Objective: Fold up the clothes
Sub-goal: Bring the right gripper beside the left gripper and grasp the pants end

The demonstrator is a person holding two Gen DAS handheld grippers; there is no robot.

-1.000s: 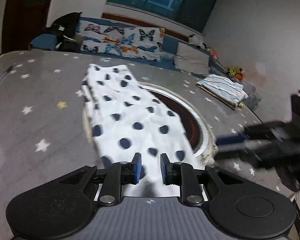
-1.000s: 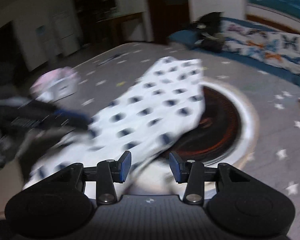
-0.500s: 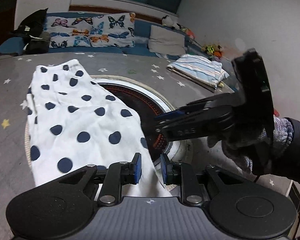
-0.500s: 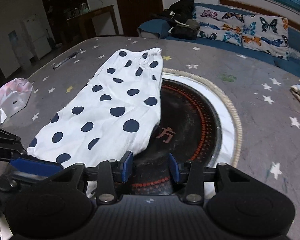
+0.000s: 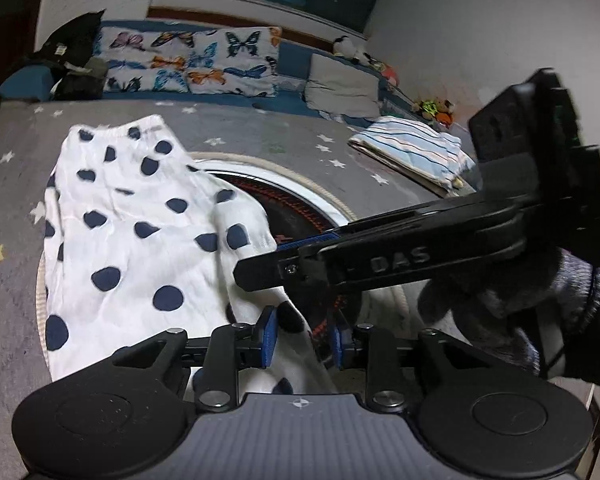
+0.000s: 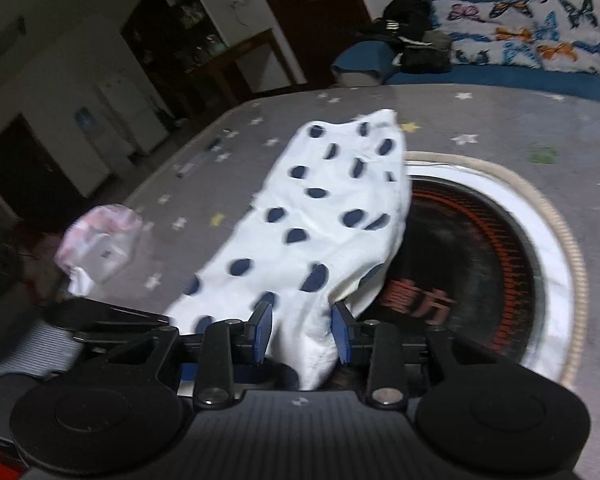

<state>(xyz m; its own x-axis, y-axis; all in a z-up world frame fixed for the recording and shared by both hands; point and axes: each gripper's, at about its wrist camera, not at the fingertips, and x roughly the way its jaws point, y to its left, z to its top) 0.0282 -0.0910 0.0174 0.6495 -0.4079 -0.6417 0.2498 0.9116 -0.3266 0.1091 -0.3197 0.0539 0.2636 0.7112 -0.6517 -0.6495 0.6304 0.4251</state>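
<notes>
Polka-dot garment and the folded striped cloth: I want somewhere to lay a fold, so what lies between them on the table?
In the left wrist view, between the polka-dot garment and the folded striped cloth sits the round black hotplate with its white rim.

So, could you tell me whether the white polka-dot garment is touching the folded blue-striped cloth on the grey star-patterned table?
Apart. The left wrist view shows bare grey star-patterned table between the white polka-dot garment and the folded blue-striped cloth.

White polka-dot garment (image 5: 148,240), navy spots, elastic waistband at far end. Spread lengthwise over grey star-print tabletop (image 5: 16,184), one edge overlapping round inset burner (image 6: 480,240). Near end bunched, rumpled, raised off tabletop.
</notes>
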